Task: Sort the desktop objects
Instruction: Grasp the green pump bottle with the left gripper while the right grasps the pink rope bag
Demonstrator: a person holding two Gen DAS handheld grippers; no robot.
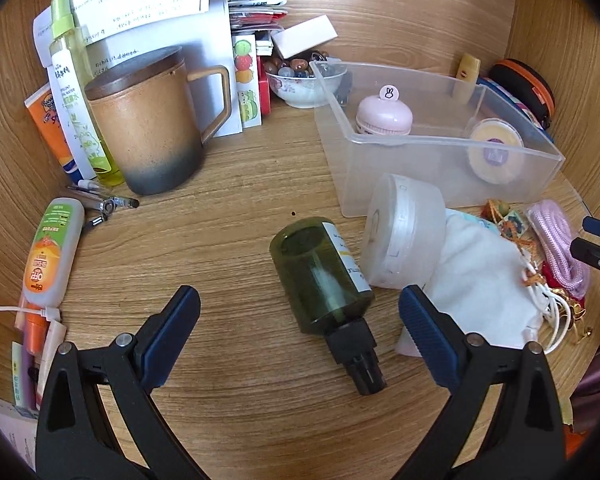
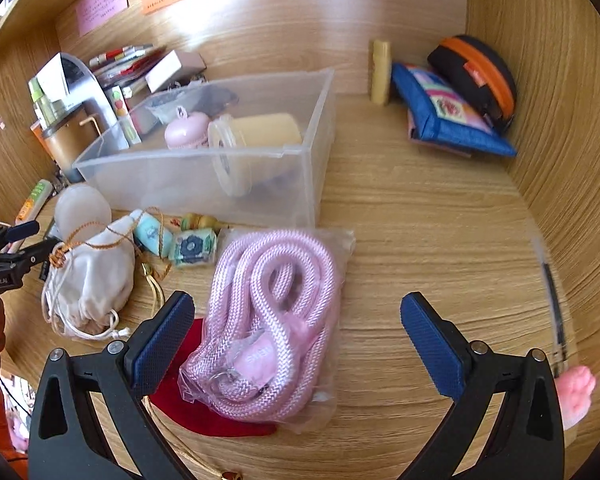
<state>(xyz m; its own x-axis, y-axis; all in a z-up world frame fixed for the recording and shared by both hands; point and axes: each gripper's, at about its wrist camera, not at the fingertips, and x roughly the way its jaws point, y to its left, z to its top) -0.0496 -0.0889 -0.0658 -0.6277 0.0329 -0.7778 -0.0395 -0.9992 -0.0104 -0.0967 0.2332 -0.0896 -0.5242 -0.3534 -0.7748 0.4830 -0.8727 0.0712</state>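
Observation:
A dark green spray bottle lies on its side on the wooden desk, black nozzle toward me. My left gripper stands open around it, fingers apart on either side, not touching. A frosted white jar lies just right of the bottle, on a white drawstring pouch. The clear plastic bin holds a pink round case and a cream jar. My right gripper is open over a bagged pink rope, which rests partly on a red cloth.
A brown mug, tubes and bottles and papers crowd the back left. A bowl of beads sits behind the bin. A blue pouch and black-orange case stand at the back right. A pen lies by the right wall.

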